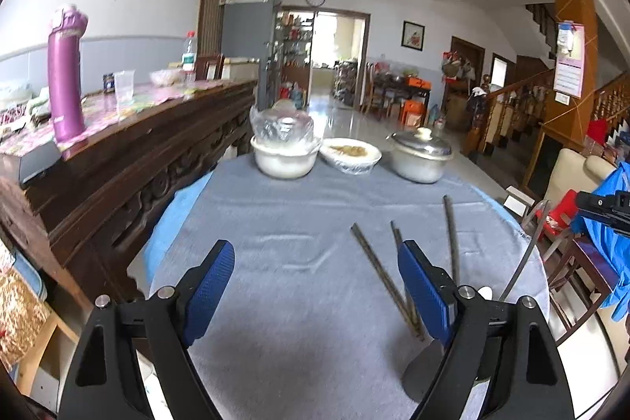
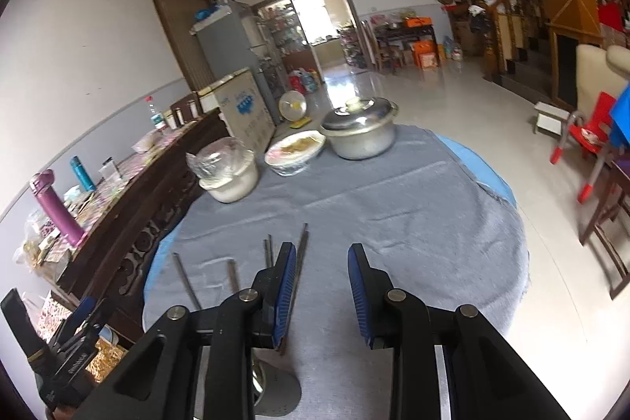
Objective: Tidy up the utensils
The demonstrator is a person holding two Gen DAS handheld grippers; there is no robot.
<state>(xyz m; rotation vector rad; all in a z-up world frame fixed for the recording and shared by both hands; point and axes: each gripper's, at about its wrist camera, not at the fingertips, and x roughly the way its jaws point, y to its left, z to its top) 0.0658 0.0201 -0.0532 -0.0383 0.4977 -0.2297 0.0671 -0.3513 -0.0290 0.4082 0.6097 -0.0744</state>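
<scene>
Several dark chopsticks (image 1: 378, 270) lie loose on the grey tablecloth (image 1: 283, 223), fanned out to the right of centre in the left wrist view. My left gripper (image 1: 315, 264) is open and empty above the cloth; its right finger (image 1: 423, 286) covers part of the chopsticks. In the right wrist view the chopsticks (image 2: 301, 254) lie left of and under the left finger (image 2: 285, 286). My right gripper (image 2: 322, 262) is open and empty above the cloth. A metal utensil holder (image 2: 271, 392) shows partly beneath the gripper body.
At the far table edge stand a white bowl with a plastic-wrapped lid (image 1: 284, 148), a covered plate of food (image 1: 350, 154) and a lidded metal pot (image 1: 421, 154). A dark wooden sideboard (image 1: 130, 160) with a purple flask (image 1: 65, 73) runs along the left. Chairs (image 2: 590, 144) stand right.
</scene>
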